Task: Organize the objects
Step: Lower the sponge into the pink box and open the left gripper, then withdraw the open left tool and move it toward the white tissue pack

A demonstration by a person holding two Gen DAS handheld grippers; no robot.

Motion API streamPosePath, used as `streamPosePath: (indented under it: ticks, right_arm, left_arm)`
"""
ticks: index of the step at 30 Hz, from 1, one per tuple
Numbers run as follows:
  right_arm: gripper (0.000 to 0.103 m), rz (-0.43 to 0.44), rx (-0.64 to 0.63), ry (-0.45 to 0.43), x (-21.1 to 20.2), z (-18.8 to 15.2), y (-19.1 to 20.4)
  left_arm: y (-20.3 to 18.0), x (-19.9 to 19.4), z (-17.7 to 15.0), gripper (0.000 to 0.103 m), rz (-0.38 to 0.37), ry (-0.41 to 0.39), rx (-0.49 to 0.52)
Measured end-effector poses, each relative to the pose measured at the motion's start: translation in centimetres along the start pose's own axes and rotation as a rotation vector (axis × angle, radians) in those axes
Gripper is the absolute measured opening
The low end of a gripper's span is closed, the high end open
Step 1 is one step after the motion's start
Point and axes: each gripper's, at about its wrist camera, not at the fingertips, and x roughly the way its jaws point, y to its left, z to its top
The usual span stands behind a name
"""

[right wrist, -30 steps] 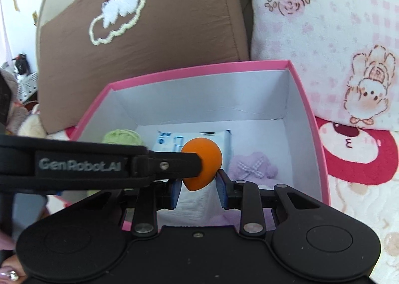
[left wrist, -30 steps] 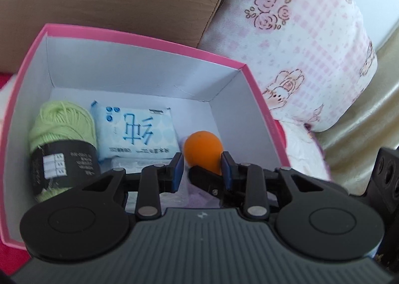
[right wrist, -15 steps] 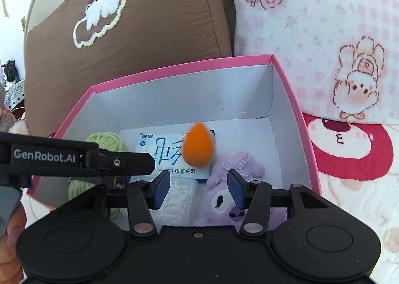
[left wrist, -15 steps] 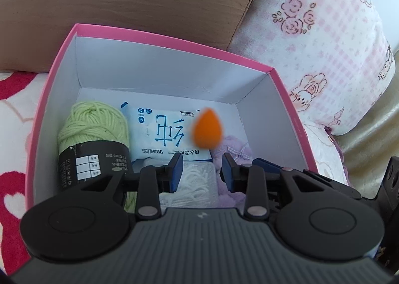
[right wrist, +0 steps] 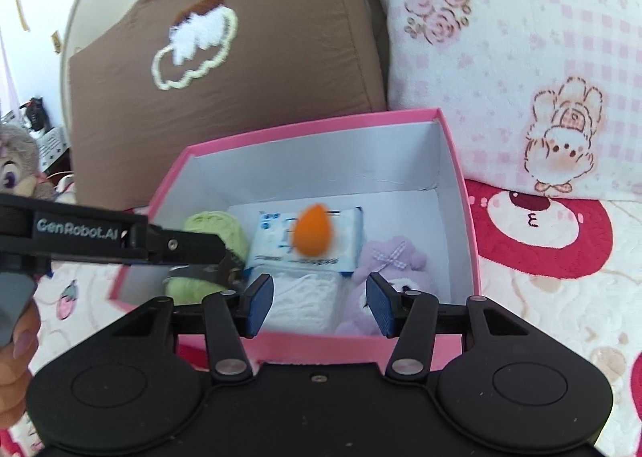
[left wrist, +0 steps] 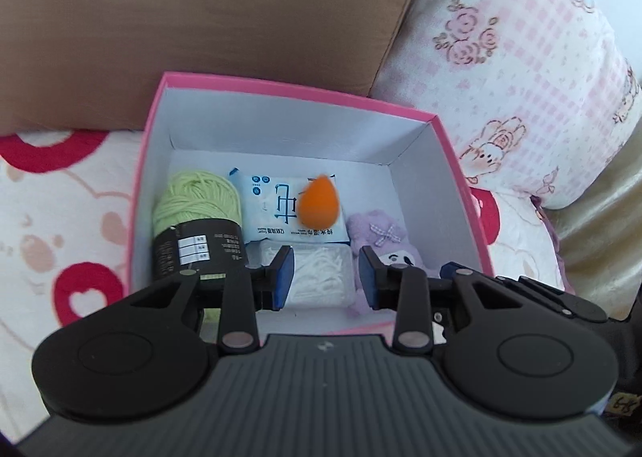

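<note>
now the orange teardrop-shaped foam sponge [right wrist: 312,230] is showing blurred over the blue-and-white wipes packet [right wrist: 273,240] in the pink cardboard box [right wrist: 468,224]; my right gripper [right wrist: 319,306] and left gripper [left wrist: 324,278] are both hanging spread, pinching nothing.

Orange sponge [left wrist: 319,200] motion-blurred; yarn [right wrist: 216,232] partly behind left gripper [right wrist: 224,256]; wipes-pack print unreadable.

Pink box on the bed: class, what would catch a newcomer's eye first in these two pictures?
The pink box stands out, open in front of a brown cushion. Inside, an orange egg-shaped sponge, blurred, shows over a white and blue tissue pack, with green yarn to its left and a purple plush toy to its right.
</note>
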Motion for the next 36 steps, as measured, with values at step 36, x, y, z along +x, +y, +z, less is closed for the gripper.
streamPosePath:
  ticks: [36]
  right_arm:
    - [0.084,-0.013,-0.183,0.067,-15.1,0.1,8.7]
  left_arm:
    - [-0.4,-17.6,-3.5,0.064,-0.049,0.077,0.087]
